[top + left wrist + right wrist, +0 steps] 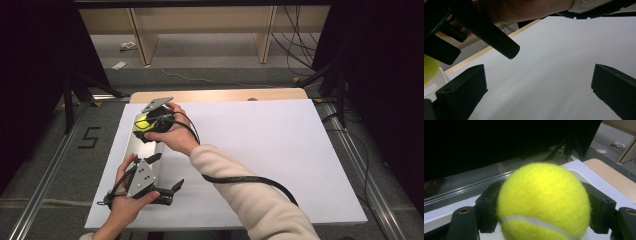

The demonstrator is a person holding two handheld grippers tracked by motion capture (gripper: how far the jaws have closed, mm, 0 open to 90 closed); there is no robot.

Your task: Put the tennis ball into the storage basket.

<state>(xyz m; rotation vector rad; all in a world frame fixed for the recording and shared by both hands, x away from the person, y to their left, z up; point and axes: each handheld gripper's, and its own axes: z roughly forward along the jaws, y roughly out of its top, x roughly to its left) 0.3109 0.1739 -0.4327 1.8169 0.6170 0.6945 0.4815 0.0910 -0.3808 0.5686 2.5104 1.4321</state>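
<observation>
Right gripper [146, 125], upper left of centre in the high view, is clenched on a yellow tennis ball [541, 202]; in the right gripper view the two black jaws press against opposite sides of the ball, which occupies the centre and lower part of that frame. In the high view the ball [142, 121] appears as a small yellow patch under the right hand [172, 132], directly above the far end of a long, narrow white tray [134, 147] lying along the left part of the white board [280, 160]. Whether the ball touches the tray cannot be told. Left gripper [167, 192], lower left of the high view, is released: in the left gripper view its jaws stand wide apart at the lower left and lower right corners with bare white board between them. It hovers just beside the near end of the tray, held by the left hand [125, 200]. A sliver of the ball [429, 70] shows at the left edge of the left gripper view.

Progress, as judged: the grasp is complete and the ball is carried at the tray. Remaining: lowering it, opening the jaws and withdrawing, if placement in the tray is the aim.
</observation>
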